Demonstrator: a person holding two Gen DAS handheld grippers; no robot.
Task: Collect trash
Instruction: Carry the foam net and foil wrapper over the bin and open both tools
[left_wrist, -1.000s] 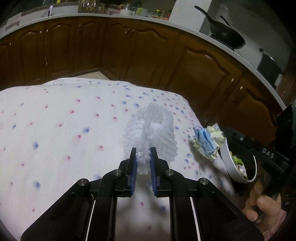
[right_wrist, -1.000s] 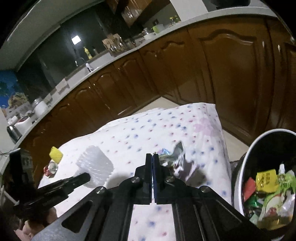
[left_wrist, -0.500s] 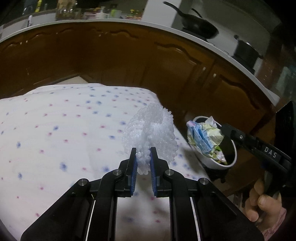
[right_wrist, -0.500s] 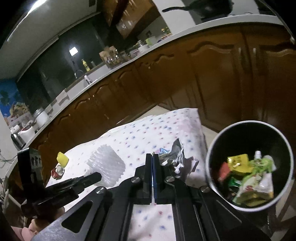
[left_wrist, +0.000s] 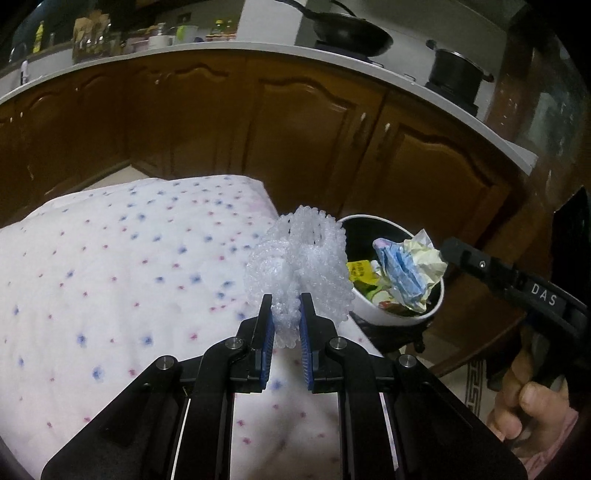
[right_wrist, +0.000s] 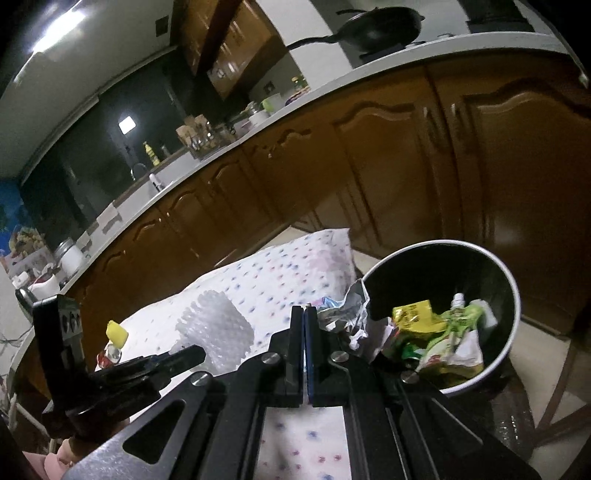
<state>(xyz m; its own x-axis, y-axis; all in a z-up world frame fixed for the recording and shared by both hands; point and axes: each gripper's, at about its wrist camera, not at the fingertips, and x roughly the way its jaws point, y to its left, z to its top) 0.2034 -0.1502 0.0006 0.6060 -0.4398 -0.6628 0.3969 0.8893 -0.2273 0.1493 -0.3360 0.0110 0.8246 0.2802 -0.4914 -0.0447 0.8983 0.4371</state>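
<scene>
— What's my left gripper (left_wrist: 286, 325) got?

— It's clamped on the white foam net (left_wrist: 299, 266) at centre frame, above the dotted tablecloth (left_wrist: 110, 277).

— And the right?

— My right gripper (right_wrist: 303, 332) has its fingers pressed together on a crumpled wrapper (right_wrist: 345, 314), which juts right of the tips in the lower middle of its view.

— The trash bin (right_wrist: 515, 325)?

— Lower right in that view, beside the table's edge, with packets inside.

bin (left_wrist: 397, 317): off desk (left_wrist: 110, 295) edge, 3 o'clock
foam net (left_wrist: 299, 266): over desk edge, beside bin
wrappers (right_wrist: 436, 332): in bin
</scene>
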